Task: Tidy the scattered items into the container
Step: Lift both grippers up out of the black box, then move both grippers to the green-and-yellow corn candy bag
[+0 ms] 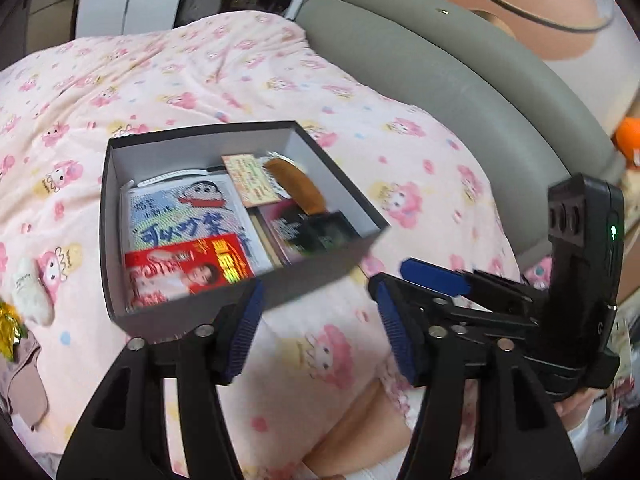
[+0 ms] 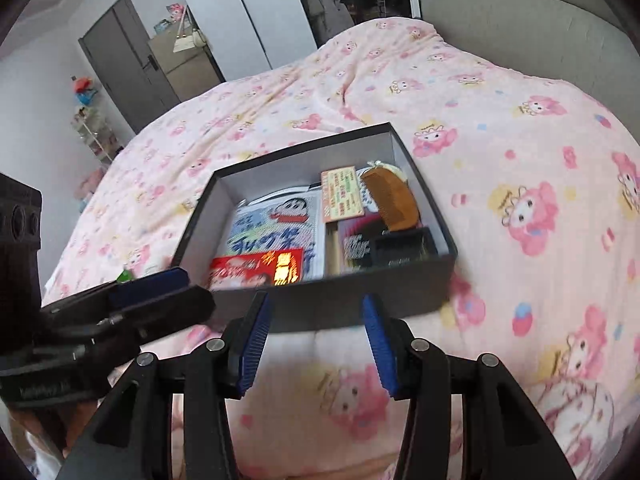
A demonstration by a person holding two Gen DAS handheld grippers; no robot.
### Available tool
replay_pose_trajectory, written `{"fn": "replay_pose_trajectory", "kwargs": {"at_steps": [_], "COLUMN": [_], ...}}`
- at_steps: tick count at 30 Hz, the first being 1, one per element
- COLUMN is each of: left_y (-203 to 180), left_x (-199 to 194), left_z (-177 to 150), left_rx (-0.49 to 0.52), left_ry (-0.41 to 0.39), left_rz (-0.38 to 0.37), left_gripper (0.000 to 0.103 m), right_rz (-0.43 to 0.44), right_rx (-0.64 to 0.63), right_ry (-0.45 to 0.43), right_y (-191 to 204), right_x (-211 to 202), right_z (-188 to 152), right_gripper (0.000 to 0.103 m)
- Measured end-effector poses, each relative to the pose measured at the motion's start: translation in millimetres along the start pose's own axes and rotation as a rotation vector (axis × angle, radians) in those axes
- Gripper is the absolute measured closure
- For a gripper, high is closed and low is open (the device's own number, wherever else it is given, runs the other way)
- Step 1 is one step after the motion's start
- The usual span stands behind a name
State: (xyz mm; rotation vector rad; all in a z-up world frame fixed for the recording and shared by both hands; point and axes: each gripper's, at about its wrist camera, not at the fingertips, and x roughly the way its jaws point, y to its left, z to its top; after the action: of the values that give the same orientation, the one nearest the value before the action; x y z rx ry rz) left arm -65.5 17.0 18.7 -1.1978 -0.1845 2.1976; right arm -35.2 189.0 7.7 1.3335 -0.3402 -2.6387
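A dark box [image 1: 240,280] stands on the bed [image 1: 400,160] with a pink blanket, and inside it lie a cartoon booklet [image 2: 280,224], a red packet [image 2: 256,270] and a brown comb [image 2: 394,200]. The left gripper [image 1: 316,332] and the right gripper [image 2: 316,344] hover just before the box's near wall. The fingers [image 2: 380,344] of both are spread wide and hold nothing.

Pink cartoon-print bedspread [image 2: 500,128] over bed; grey padded headboard [image 1: 460,80] behind; dark door [image 2: 120,64] and white wardrobe [image 2: 240,8] beyond.
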Motion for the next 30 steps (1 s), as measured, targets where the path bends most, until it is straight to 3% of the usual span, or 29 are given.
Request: {"fn": "replay_pose_trajectory", "kwargs": {"at_steps": [7, 12, 22, 26, 30], "left_y": [-0.7, 26.9, 148.1, 205.1, 261.5], "left_x": [-39.5, -75.6, -146.4, -161.5, -157.2], "left_z": [-26.2, -45.2, -88.8, -112.3, -128.8], "left_rx": [-0.043, -0.092, -0.342, -0.447, -0.547], "left_ry": [-0.029, -0.062, -0.155, -0.187, -0.166], "left_rz": [0.042, 0.122, 0.236, 0.255, 0.299], "left_gripper": [0.037, 0.037, 0.037, 0.037, 0.038], "right_rz": [0.059, 0.116, 0.311, 0.301, 0.243], "right_rx": [-0.042, -0.134, -0.354, -0.441, -0.516], "right_ry": [-0.005, 0.008, 0.156, 0.24, 0.324], "right_y": [34.9, 76.0, 207.1, 247.1, 275.1], "right_x": [1.9, 1.5, 73.1, 116.4, 164.0], "right_z": [-26.0, -32.6, -25.9, -28.2, -28.4], "right_gripper": [0.059, 0.059, 0.059, 0.059, 0.059]}}
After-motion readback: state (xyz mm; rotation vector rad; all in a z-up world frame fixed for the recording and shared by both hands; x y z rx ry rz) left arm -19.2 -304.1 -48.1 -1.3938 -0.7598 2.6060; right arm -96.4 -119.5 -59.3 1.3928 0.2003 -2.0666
